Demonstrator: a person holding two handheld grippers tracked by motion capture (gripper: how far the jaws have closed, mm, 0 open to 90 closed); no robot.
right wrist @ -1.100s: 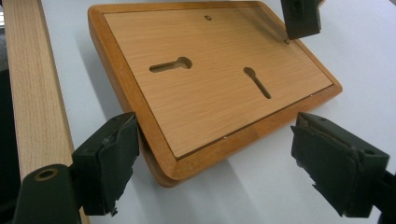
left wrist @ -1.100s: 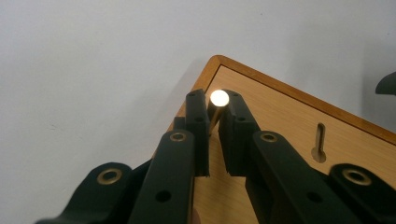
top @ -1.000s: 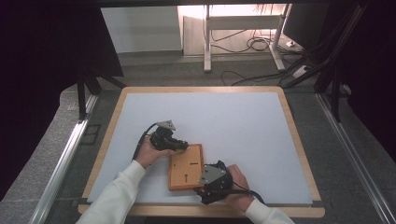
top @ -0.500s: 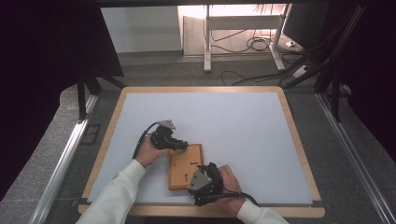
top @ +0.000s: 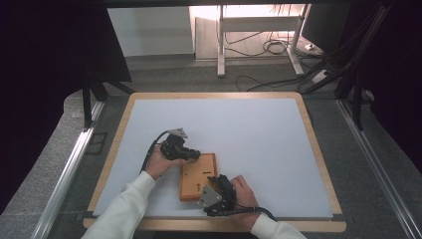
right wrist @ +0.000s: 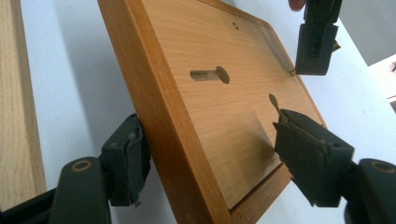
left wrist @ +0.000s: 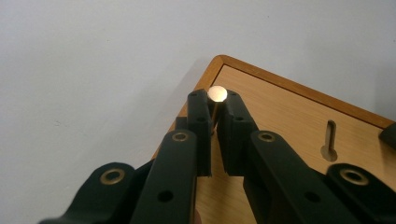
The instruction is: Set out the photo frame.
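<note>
Board [top: 197, 177] lies flat on the white mat [top: 249, 129], lower centre of the high view, just above the table's near wood edge.

L gripper [top: 191, 156] sits at the board's upper-left corner. In the left gripper view its jaws are nearly closed, pinching a small metal pin [left wrist: 217, 94] w/ a round pale head, right at the board [left wrist: 289, 121] corner. Pin shaft is mostly hidden between the tips, so can't tell if it's seated in a hole.

What changed: vs 1 s ago the R gripper [top: 217, 188] has slid left along the bottom of the frame and now straddles the board's lower-right end; 0.5 s ago it was part-way there. L gripper hasn't shifted. In the right gripper view the jaws are wide open, one tip either side of the board [right wrist: 219, 107], left tip by the frame edge, right tip over the recessed face near a keyhole slot [right wrist: 209, 74]. Can't tell if either tip touches yet.

Meaning, prob.: R is lining up to clamp and steady the board while L works the pin at the corner. No grip yet, so the board is free to slide if L pushes hard.
</note>
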